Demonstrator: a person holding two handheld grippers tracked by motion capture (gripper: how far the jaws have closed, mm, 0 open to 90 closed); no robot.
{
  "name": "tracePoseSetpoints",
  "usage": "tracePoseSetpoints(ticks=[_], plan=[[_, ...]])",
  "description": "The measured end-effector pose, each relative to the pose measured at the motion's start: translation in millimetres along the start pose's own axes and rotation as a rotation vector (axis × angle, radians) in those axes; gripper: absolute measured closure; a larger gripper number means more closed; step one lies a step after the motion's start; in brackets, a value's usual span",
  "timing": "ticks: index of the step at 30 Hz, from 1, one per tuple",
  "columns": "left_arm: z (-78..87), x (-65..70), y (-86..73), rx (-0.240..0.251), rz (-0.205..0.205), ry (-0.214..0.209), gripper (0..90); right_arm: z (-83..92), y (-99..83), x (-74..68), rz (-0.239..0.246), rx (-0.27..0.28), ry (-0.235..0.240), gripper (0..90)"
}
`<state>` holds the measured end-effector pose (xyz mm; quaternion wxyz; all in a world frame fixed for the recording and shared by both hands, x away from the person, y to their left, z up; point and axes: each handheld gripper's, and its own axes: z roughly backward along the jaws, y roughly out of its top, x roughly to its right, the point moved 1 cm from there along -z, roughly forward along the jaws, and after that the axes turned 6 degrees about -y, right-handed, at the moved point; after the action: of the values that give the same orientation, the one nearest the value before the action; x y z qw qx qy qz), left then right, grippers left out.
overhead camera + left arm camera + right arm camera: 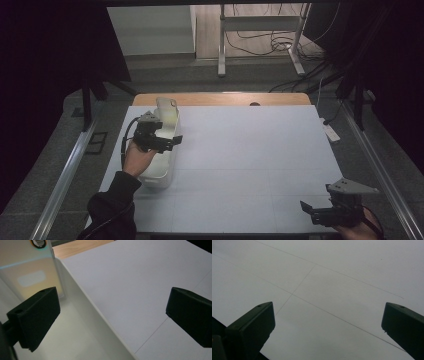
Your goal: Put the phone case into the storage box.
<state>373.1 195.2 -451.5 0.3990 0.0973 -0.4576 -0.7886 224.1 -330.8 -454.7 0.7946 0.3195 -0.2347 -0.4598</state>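
Spanning most of the high view, one white table (250,150) is carrying everything here, with a strip of bare wood showing along its far edge. One white rectangular bin (167,165) is sitting along the table's left edge, its long side running from near to far. One phone case (167,112), pale and iridescent with a dark-ringed camera cut-out at its top, is standing upright inside the bin, leaning against the far end wall.

The left gripper (167,142) is hanging over the bin's right rim, its jaws spread wide and holding nothing; in the left gripper view one jaw is sitting inside the bin, just in front of the phone case (27,270), and the other is lying out over the bare table, so the bin wall (100,312) is passing between them. The right gripper (315,212) is waiting at the table's near right corner, jaws also spread wide and empty, looking down on bare surface crossed by thin lines.

The case is probably light, thin and somewhat flexible, with a glossy back that may be slipping under hard pads. Pinching it across its flat faces near the upper edge, clear of the bin wall, looks like the safest hold, since it is only leaning and could be tipping over at a nudge
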Motion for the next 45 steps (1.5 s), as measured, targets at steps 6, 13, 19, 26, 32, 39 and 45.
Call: tracePoseSetpoints(ticks=[6,13,19,26,32,39,45], plan=[[6.2,7.6,-4.5,0.013,-0.019,-0.013,0.0,0.1,0.0,0.0,0.0,0.001,0.001,0.0],[13.2,12.2,-8.2,0.026,-0.016,-0.019,0.0,0.1,0.0,0.1,-0.001,0.001,0.0,0.0],[17.5,15.2,-13.5,0.026,-0.017,-0.018,0.0,-0.2,0.3,-0.3,0.006,-0.004,-0.002,0.0],[24.9,21.2,-21.8,0.019,-0.014,-0.004,0.0,-0.3,0.4,-0.2,0.006,-0.006,0.0,0.0],[33.7,26.9,-28.1,0.028,-0.012,0.015,0.0,-0.4,0.4,-0.2,0.006,-0.006,0.0,0.0],[39.4,33.9,-33.6,0.019,-0.028,0.03,0.0,-0.2,0.4,-0.3,0.006,-0.005,0.0,0.0],[44.9,39.7,-39.0,0.023,-0.031,0.036,0.0,-0.1,0.3,-0.2,0.004,-0.004,-0.001,0.0]])
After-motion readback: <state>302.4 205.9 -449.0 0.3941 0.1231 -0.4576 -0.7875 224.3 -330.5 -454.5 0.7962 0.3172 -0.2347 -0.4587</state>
